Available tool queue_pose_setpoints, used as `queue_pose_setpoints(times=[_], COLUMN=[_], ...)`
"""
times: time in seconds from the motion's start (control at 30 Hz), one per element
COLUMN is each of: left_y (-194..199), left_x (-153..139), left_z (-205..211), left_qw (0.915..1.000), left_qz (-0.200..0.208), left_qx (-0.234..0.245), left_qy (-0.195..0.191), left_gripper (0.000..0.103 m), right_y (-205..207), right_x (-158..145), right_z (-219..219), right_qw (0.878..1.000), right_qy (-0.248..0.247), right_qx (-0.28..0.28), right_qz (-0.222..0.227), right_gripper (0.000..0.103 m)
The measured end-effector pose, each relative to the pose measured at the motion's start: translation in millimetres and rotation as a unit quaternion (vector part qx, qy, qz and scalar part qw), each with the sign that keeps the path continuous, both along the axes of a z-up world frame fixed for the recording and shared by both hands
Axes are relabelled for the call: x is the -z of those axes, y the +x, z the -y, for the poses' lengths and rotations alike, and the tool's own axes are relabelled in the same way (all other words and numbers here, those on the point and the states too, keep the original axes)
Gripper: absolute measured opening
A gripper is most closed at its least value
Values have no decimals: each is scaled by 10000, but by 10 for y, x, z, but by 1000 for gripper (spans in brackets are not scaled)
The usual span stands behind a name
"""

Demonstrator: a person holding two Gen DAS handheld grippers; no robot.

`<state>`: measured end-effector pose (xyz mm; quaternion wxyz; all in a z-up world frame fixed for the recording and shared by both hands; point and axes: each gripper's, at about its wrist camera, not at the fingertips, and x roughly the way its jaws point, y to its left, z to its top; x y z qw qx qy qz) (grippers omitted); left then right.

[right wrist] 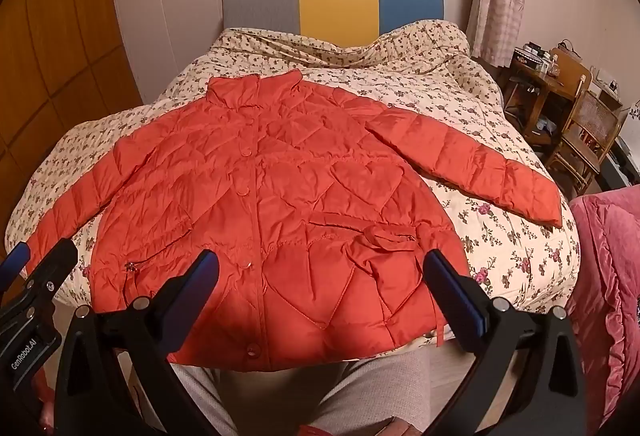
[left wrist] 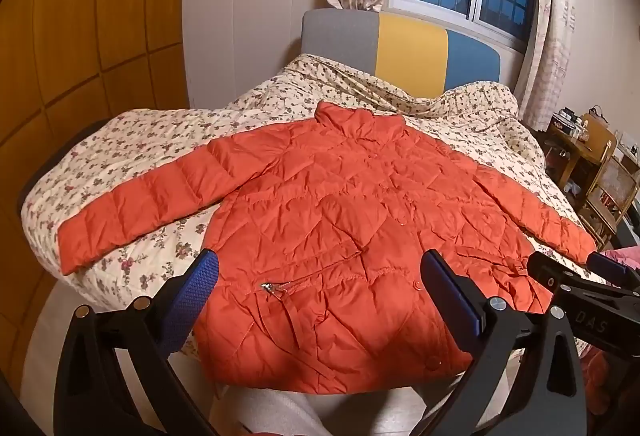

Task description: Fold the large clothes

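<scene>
**Jacket spread flat, both grippers wide and empty**

We saw the orange quilted jacket (left wrist: 332, 204) lying front-up on the floral quilt (left wrist: 152, 140), collar toward the headboard (left wrist: 400, 44), both sleeves spread out to the sides, its hem hanging over the quilt's near edge. Our left gripper (left wrist: 320, 276) hovered above the jacket's lower front, near the zipped pocket, its blue-padded fingers (left wrist: 200, 276) spread wide and touching nothing. Our right gripper (right wrist: 324, 276) hung over the hem on the jacket's other side, jaws equally wide, with the fabric below and between the fingers but apart from them. Neither held anything.
</scene>
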<state>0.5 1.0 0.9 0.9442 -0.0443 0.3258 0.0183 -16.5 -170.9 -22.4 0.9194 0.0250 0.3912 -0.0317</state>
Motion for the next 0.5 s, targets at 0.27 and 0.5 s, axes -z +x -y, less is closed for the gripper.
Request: queue_pose_setpoints(times=[0.27,0.5], left_y=[-4,-3], left_x=[-7,5], left_z=[-3,-18], left_qw=[10000,10000], left_qz=[17,-4], left_qx=[-13,-21], left_qy=[13,2], left_gripper=[100,100], right_y=[5,16], right_x=[-14,38], right_z=[11,3], right_qw=[10000,10000], right_qy=[-5,2], right_qx=[-6,-6], right_qz=[-14,-27], right_gripper=[101,101])
